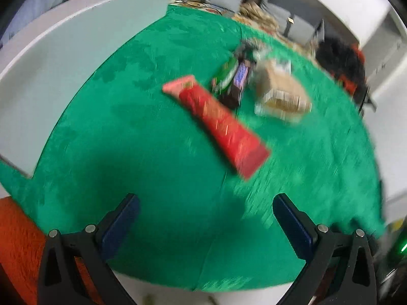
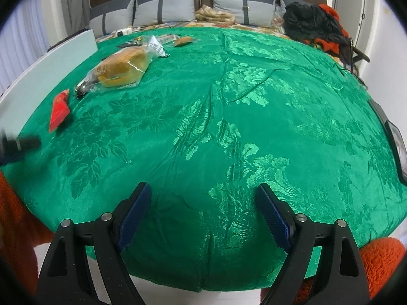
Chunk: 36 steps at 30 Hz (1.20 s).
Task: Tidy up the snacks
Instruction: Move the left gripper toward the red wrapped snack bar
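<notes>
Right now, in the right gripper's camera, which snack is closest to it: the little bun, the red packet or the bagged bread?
1. Red packet, left side.
2. Bagged bread, farther back on the left.
3. Little bun, near the far edge.

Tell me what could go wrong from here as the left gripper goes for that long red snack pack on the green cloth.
1. The left gripper is open and empty, and its view is motion-blurred; closing mid-swing could miss the red pack.
2. The green and dark bars lie right against the red pack's far end, so a sloppy grab may drag them.
3. The green cloth is loose and wrinkled; low fingers could pinch it.
</notes>
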Each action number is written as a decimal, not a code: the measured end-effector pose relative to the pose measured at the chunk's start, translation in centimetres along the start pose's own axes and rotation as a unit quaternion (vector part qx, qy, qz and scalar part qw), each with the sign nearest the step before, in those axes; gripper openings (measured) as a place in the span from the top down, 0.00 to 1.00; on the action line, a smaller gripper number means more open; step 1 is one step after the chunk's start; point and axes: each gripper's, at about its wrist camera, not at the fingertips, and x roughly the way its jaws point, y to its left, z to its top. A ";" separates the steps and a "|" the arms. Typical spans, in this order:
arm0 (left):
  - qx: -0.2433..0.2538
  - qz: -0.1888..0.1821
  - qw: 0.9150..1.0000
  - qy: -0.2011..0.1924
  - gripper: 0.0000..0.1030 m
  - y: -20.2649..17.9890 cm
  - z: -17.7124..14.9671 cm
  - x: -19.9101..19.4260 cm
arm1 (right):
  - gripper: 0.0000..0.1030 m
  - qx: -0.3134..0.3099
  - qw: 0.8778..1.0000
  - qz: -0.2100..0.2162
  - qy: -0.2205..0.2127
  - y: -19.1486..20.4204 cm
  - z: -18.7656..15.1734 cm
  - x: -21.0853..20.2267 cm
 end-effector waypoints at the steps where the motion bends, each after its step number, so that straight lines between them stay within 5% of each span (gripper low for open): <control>1: -0.002 0.000 1.000 -0.002 0.00 -0.2 1.0 0.1 | 0.15 0.000 1.000 0.000 -0.001 0.0 0.0 0.0; 6: 0.020 0.029 0.999 0.021 0.00 -2.0 4.8 3.3 | 0.14 -0.002 1.000 0.001 -0.001 0.1 0.0 0.0; 13: 0.061 0.146 0.987 0.033 0.00 -0.9 7.4 6.5 | 0.14 -0.004 1.000 0.005 0.004 0.1 0.0 0.1; 18: 0.038 0.151 0.987 0.028 0.00 2.6 8.4 5.8 | 0.14 -0.005 1.000 0.006 0.006 0.1 0.1 0.0; 28: 0.096 0.124 0.987 -0.025 0.00 2.8 5.7 4.4 | 0.14 -0.004 1.000 0.004 -0.003 0.1 -0.2 0.0; 36: 0.132 0.104 0.986 -0.004 0.00 2.8 6.1 4.5 | 0.13 -0.002 1.000 0.000 -0.009 0.2 -0.2 0.1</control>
